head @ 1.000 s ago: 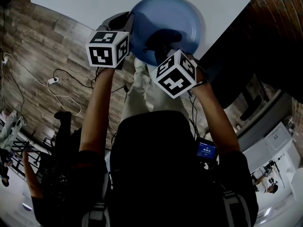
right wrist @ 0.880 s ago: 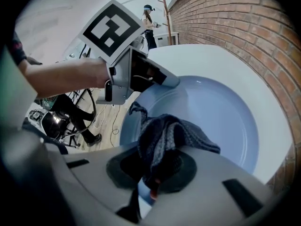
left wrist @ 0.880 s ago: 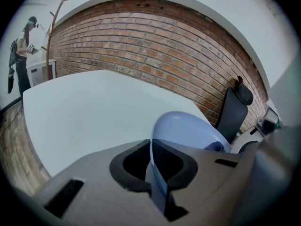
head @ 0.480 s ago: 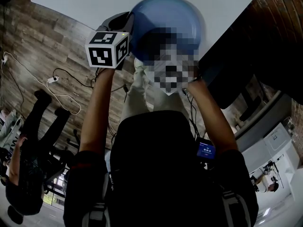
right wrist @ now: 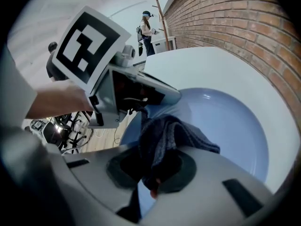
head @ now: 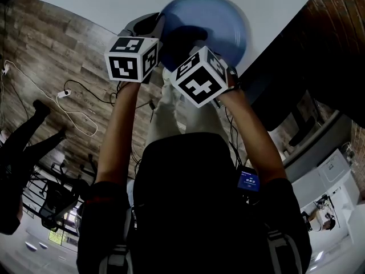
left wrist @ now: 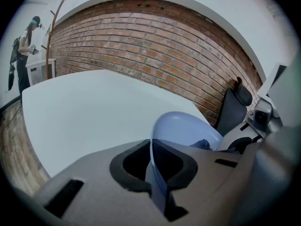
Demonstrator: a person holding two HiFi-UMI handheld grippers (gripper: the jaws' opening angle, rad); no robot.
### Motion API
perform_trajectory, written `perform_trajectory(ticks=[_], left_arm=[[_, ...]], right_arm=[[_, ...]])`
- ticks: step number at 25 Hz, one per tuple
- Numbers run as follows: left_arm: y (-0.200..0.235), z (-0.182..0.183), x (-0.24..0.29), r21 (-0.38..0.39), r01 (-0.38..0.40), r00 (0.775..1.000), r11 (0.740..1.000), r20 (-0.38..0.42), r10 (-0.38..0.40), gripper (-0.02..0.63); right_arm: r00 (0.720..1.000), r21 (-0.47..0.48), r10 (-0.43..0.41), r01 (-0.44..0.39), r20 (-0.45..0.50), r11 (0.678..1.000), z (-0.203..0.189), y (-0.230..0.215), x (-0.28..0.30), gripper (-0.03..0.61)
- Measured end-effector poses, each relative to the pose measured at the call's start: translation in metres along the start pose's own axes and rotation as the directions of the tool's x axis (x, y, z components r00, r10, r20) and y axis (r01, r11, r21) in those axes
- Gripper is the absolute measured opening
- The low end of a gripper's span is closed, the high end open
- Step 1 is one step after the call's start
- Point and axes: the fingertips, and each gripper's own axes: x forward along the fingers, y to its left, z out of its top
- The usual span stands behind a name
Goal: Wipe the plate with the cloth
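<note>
Left gripper (left wrist: 153,171): jaws clamp plate (left wrist: 181,128) rim; you hold it firm. Right gripper (right wrist: 153,173): jaws pinch cloth (right wrist: 164,135); you press it flat, sweep centre to rim.

— Where is the plate (head: 225,21) from where you sit?
— Ahead of me, over the near edge of the table (head: 102,1). Its left rim sits between the jaws of my left gripper (left wrist: 153,171).
— And the cloth (right wrist: 164,140)?
— Between the jaws of my right gripper (right wrist: 150,173), lying against the plate's inner face. That gripper is just right of the left one. A brick wall (left wrist: 141,36) stands behind the table.
</note>
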Motion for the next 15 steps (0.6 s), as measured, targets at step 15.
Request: perform_trajectory(ticks=[15], left_arm=[[-0.002, -0.001, -0.001, -0.002, 0.012, 1.0, 1.0, 0.002, -0.012, 0.032]], right_arm=[[0.998, 0.043, -0.063, 0.062, 0.03, 0.997, 0.018, -0.039, -0.004, 0.041]])
